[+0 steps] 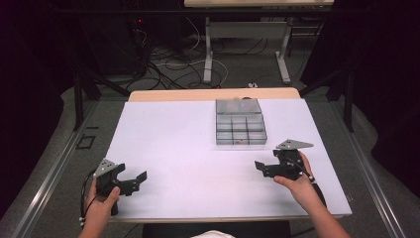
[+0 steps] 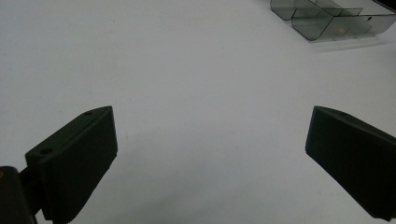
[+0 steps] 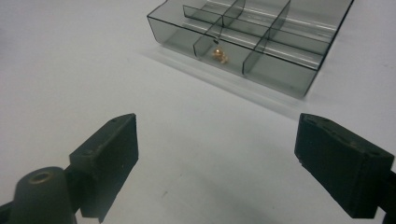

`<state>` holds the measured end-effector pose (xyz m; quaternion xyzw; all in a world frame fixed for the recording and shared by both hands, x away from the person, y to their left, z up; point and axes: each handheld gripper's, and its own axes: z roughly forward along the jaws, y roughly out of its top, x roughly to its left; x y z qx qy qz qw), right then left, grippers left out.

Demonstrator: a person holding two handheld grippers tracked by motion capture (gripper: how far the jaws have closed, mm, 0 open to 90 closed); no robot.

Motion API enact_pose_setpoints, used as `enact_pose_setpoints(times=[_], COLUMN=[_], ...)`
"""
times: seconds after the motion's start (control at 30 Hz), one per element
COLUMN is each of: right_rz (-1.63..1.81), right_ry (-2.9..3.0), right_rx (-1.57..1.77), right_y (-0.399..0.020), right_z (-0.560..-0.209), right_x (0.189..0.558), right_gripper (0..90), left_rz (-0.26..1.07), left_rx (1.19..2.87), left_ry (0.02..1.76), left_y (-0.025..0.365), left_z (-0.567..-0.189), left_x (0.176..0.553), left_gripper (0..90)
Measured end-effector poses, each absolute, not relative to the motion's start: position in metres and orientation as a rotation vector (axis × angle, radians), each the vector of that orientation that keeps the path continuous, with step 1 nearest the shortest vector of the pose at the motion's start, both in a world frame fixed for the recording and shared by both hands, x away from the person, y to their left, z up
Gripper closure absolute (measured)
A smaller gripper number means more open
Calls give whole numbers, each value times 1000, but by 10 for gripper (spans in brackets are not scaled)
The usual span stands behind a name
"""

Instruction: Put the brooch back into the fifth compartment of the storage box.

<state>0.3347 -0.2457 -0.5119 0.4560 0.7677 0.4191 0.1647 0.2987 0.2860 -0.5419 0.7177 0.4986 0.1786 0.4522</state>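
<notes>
A smoky clear box (image 1: 240,123) with several compartments sits on the white table top, right of centre toward the back. In the right gripper view the box (image 3: 252,32) lies ahead, and a small gold-coloured piece (image 3: 218,54) rests in one of its near-row compartments. My right gripper (image 1: 266,159) is near the table's right front, in front of the box, with its jaws (image 3: 217,123) wide apart and nothing between them. My left gripper (image 1: 132,172) is at the left front edge, open and empty (image 2: 212,121). A corner of the box (image 2: 334,16) shows far off at upper right.
The white sheet (image 1: 188,144) covers the table, with a wooden strip (image 1: 213,94) along its back edge. Behind it are cables on the floor (image 1: 168,67) and another table's legs (image 1: 208,54). Dark frame bars stand at both sides.
</notes>
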Motion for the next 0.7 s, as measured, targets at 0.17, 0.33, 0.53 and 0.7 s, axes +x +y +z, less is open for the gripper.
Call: enact_pose_setpoints(times=[0.17,0.33,0.53,0.7], right_rz=[1161,1153,1156,1157], right_ry=[2176,2145,2091,2037], right_rx=[1298,1344,1386,1447], right_y=[-256,-266,-280,-290], right_z=[-520,-527,-532,-536], right_x=[332,331,332,331], right_gripper=[125,88,24,0], left_rz=[443,442,445,447], left_rx=[1773,1774,1775,1774], left_ry=[1233,1231,1229,1232], left_y=[286,286,286,287], left_z=[-542,-542,-542,-542], left_x=[299,299,299,299], left_gripper=[24,24,24,24])
